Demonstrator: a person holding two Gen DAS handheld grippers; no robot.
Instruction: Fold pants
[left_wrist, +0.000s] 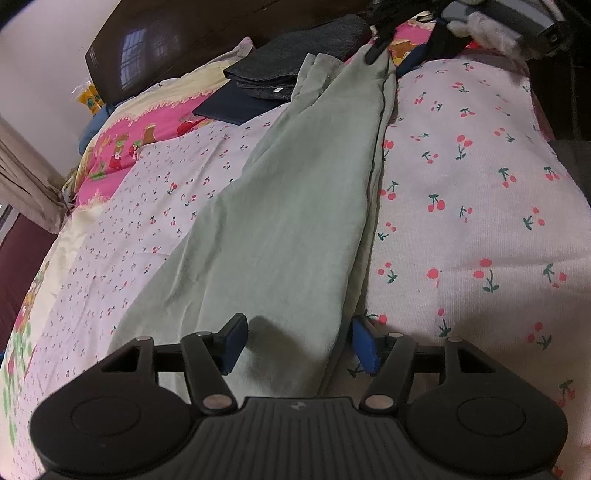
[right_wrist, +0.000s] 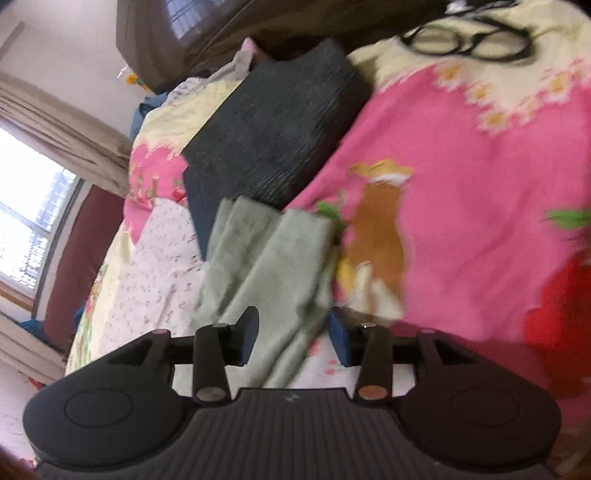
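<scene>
Left wrist view: my left gripper (left_wrist: 299, 341) is spread, pads clear of the green pants (left_wrist: 295, 206), which lie lengthwise on the cherry-print bedspread (left_wrist: 480, 166), legs stacked, apparently laid out for the fold.

Right wrist view: my right gripper (right_wrist: 293, 334) is parted around the pants' far end (right_wrist: 273, 251), not pinching.

Bed (left_wrist: 480, 166): white cherry-print cover over a pink and cream cartoon sheet (right_wrist: 480, 184). Dark glossy wooden headboard (left_wrist: 155, 48), reflecting a window. Pale wall (left_wrist: 44, 55). Beige curtain (right_wrist: 55, 122) beside a bright daylit window (right_wrist: 26, 206). Maroon panel (right_wrist: 81, 258) below the curtain.
</scene>
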